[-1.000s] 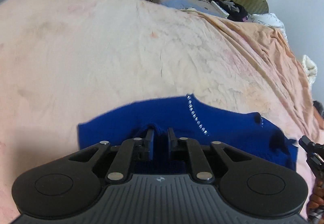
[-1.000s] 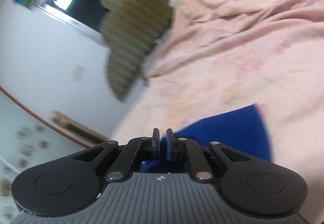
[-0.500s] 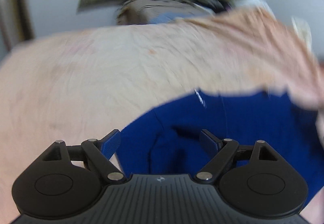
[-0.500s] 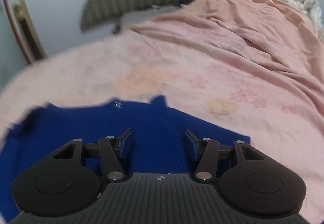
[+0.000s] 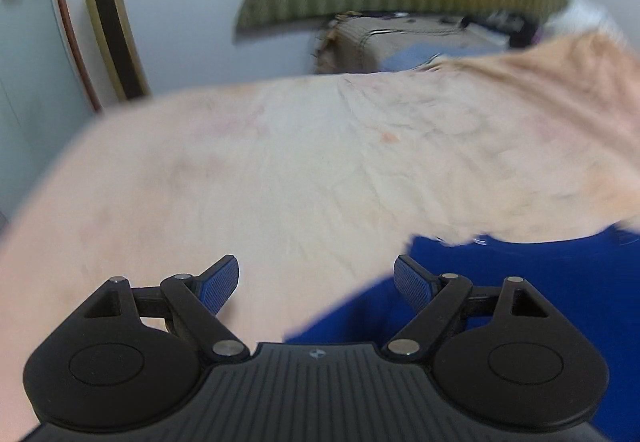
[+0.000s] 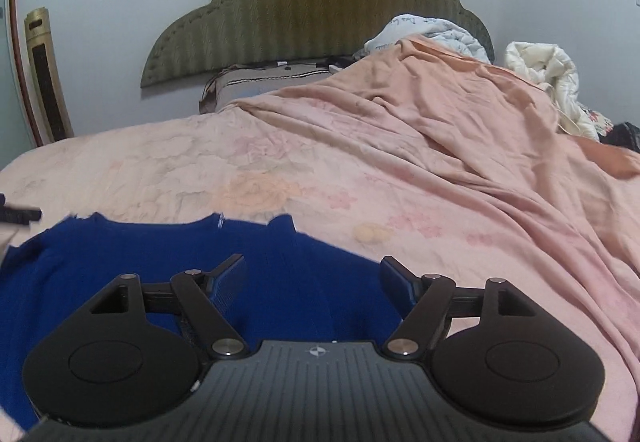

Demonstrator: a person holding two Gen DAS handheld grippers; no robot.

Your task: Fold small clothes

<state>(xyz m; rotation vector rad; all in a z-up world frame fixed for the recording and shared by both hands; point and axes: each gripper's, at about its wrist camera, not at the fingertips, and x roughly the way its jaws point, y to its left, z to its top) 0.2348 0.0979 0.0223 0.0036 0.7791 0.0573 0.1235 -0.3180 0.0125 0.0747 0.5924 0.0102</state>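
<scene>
A small royal-blue knit garment (image 6: 120, 262) with a line of small silver beads lies flat on the pink bedsheet (image 6: 360, 170). In the left wrist view the garment (image 5: 540, 282) is at the lower right, and the view is blurred. My left gripper (image 5: 316, 282) is open and empty, over the bare sheet just left of the garment's edge. My right gripper (image 6: 312, 278) is open and empty, above the garment's right part. The tip of the left tool (image 6: 16, 214) shows at the far left of the right wrist view.
An olive padded headboard (image 6: 320, 2) stands at the far end of the bed. A pillow (image 6: 260, 82) lies below it. A bunched peach blanket (image 6: 460, 102) and white quilts (image 6: 548, 82) lie at the right. A gold floor unit (image 6: 44, 78) stands by the left wall.
Both grippers were shut on the blue garment one second ago. Both have opened and let it go. Both have pulled back, and the left one has shifted left off the garment.
</scene>
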